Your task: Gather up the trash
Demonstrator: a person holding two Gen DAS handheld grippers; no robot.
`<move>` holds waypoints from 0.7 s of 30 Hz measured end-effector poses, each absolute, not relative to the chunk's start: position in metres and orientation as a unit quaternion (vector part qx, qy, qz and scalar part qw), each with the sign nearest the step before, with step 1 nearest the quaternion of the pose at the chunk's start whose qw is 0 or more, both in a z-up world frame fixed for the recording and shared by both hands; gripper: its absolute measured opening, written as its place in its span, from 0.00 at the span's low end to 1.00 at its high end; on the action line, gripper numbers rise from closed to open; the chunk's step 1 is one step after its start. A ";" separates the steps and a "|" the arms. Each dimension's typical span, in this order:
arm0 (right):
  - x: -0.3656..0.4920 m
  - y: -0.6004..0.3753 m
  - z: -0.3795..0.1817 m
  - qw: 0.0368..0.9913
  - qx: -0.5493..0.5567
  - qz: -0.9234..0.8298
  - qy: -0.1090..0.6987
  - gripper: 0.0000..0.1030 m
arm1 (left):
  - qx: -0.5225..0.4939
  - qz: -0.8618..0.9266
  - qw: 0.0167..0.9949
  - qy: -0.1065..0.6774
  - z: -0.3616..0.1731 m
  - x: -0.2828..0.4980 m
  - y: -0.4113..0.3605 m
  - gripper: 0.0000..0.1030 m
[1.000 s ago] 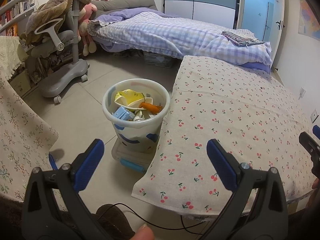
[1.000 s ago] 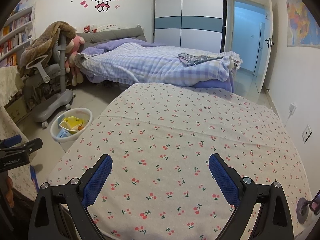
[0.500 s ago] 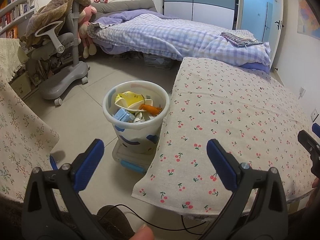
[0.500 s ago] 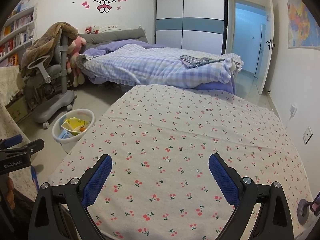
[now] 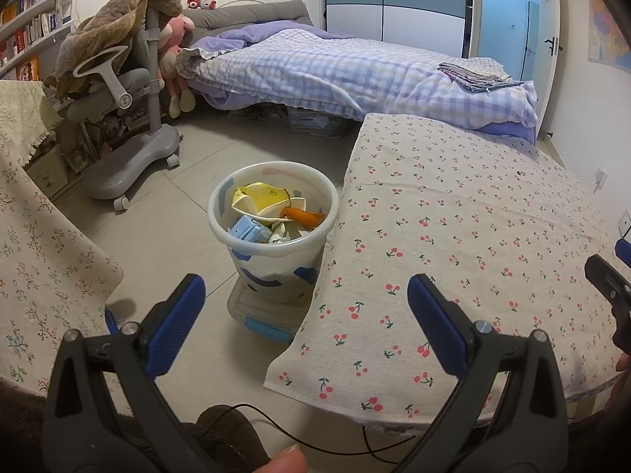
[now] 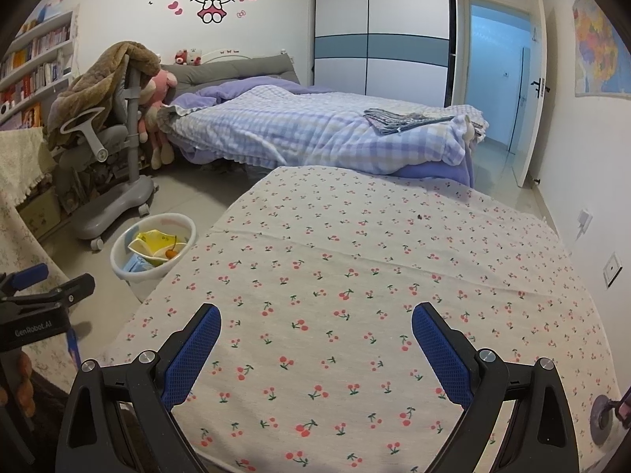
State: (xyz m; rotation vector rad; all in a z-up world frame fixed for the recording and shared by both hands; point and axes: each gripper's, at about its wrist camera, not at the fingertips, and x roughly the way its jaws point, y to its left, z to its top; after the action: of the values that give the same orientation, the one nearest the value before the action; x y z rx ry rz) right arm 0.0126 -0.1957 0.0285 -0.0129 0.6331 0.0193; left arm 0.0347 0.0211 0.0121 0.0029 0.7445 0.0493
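A white trash bin stands on the floor left of the table with the cherry-print cloth. It holds a yellow wrapper, an orange carrot piece and a blue carton. My left gripper is open and empty, above the floor near the bin and the table's front corner. My right gripper is open and empty, above the cloth. The bin also shows in the right wrist view, far left.
A grey chair draped with a brown blanket stands on the left. A bed with a checked quilt lies behind. Another floral cloth hangs at the left. A clear box sits under the bin. A black cable runs near me.
Both grippers have drawn back and up slightly, so the bin and table look a little farther away. Both stay open and empty.
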 end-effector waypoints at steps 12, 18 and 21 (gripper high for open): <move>0.018 -0.186 0.028 0.950 -0.010 0.016 0.312 1.00 | -0.002 0.025 0.932 0.362 0.013 0.035 0.021 0.99; 0.018 -0.186 0.026 0.949 -0.008 0.015 0.315 1.00 | -0.003 0.025 0.932 0.362 0.014 0.035 0.021 0.99; 0.019 -0.185 0.026 0.949 -0.008 0.018 0.316 1.00 | -0.002 0.026 0.932 0.362 0.014 0.035 0.021 0.99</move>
State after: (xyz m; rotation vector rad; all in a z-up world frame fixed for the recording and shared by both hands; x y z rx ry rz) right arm 0.0187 -0.1852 0.0263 -0.0172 0.6428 0.0359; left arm 0.0345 0.0209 0.0142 -0.0049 0.7403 0.0525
